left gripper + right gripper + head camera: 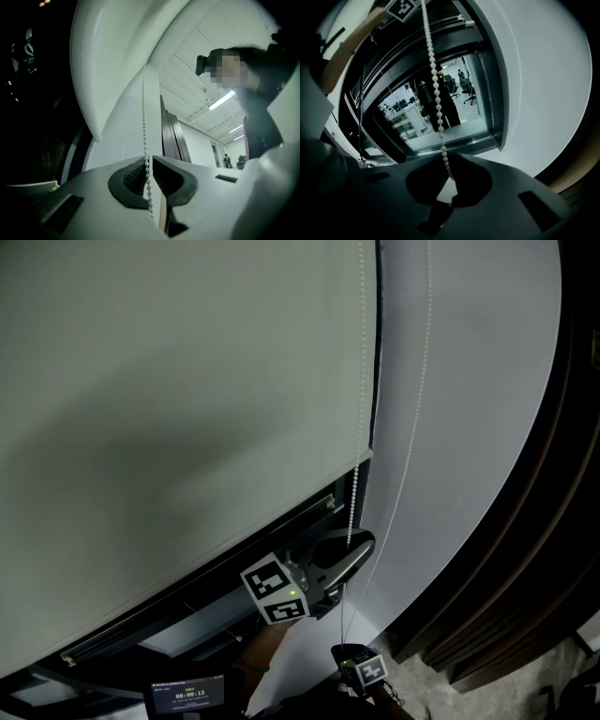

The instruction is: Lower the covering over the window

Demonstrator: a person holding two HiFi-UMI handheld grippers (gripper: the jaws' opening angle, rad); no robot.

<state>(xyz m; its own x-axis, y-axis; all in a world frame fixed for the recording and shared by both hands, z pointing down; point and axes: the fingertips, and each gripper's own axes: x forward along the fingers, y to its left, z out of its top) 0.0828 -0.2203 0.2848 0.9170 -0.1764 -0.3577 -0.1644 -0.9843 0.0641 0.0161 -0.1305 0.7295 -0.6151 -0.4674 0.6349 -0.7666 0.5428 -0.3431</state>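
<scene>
Now | bead chain (144,133) clamped in left hand-held gripper (150,161) | blind (169,381) above

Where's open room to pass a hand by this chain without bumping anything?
Free: the bare wall right of the bead chain, up to the dark trim. Crowded: the lower corner of the blind, where the left gripper is shut on the chain and the right gripper grips it just below.
</scene>
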